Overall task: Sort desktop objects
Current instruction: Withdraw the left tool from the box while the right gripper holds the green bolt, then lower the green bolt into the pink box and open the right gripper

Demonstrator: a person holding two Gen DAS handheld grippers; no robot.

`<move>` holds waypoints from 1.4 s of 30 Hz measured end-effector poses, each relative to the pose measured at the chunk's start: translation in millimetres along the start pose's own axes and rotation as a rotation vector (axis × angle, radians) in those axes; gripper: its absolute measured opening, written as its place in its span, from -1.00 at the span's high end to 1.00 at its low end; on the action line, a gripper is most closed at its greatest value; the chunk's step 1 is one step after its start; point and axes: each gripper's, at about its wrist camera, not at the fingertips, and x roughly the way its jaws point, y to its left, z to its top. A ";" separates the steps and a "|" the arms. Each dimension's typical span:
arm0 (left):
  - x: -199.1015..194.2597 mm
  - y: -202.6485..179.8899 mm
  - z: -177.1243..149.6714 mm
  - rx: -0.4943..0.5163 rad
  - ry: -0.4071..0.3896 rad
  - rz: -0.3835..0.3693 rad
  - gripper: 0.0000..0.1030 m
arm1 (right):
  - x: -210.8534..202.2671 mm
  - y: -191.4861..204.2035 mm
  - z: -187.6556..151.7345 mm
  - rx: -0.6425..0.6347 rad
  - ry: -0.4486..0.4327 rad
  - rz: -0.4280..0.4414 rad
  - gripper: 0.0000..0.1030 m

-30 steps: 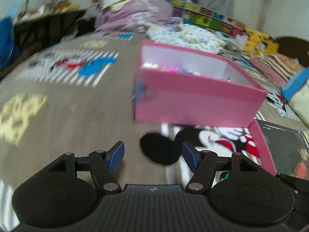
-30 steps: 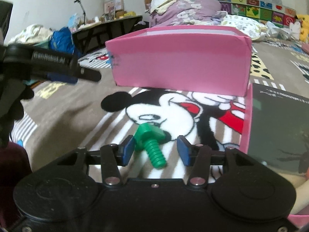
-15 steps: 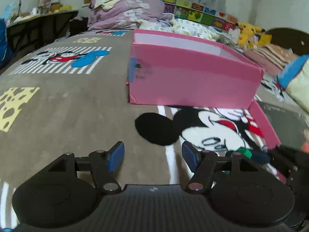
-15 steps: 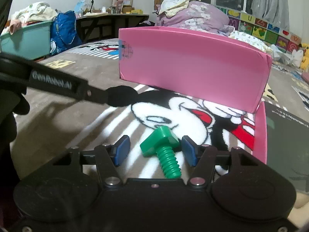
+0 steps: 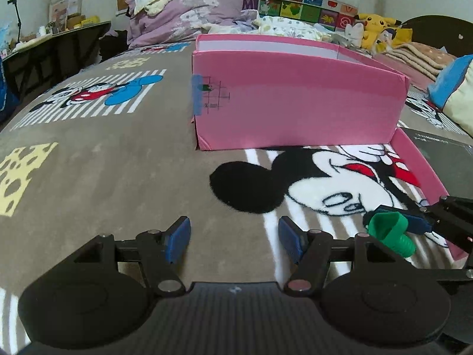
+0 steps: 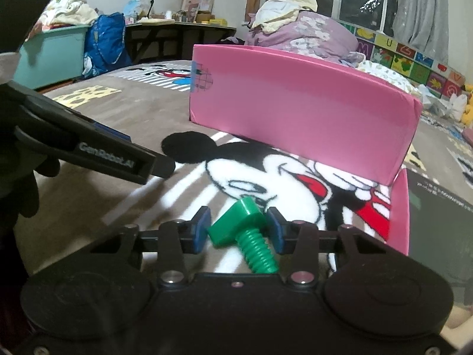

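Observation:
A green toy bolt (image 6: 236, 227) lies head-forward on the cartoon-mouse blanket, and my right gripper (image 6: 238, 229) is shut on its square head, with the threaded shank pointing back toward the camera. In the left wrist view the same bolt (image 5: 387, 227) shows low on the right between the blue pads. My left gripper (image 5: 235, 236) hovers open and empty over the blanket, to the left of the bolt. A pink open-top box (image 5: 295, 103) stands just beyond both grippers; its inside is hidden.
A shallow pink lid (image 6: 400, 207) lies right of the bolt with a dark booklet (image 6: 443, 222) in it. The blanket (image 5: 103, 162) spreads wide to the left. Bedding, plush toys and a black table line the far edge.
The right jaws have narrowed onto the bolt's head. The left gripper has dropped lower and swung left, so the box's inside is out of sight.

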 end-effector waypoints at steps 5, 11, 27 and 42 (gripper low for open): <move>2.0 -0.8 -1.1 0.012 0.005 -0.002 -0.26 | -8.1 -2.9 3.3 0.027 -0.003 0.004 0.20; 3.6 -0.8 -0.6 0.016 0.008 -0.006 -0.26 | -20.5 -13.9 10.0 0.102 -0.009 0.021 0.20; 6.3 -3.0 -1.7 0.034 0.010 -0.003 -0.32 | -45.7 -39.8 48.8 0.187 -0.055 0.055 0.20; 8.8 -17.1 -1.4 0.123 -0.020 0.045 -0.33 | -19.7 -76.6 120.9 0.155 -0.099 0.027 0.20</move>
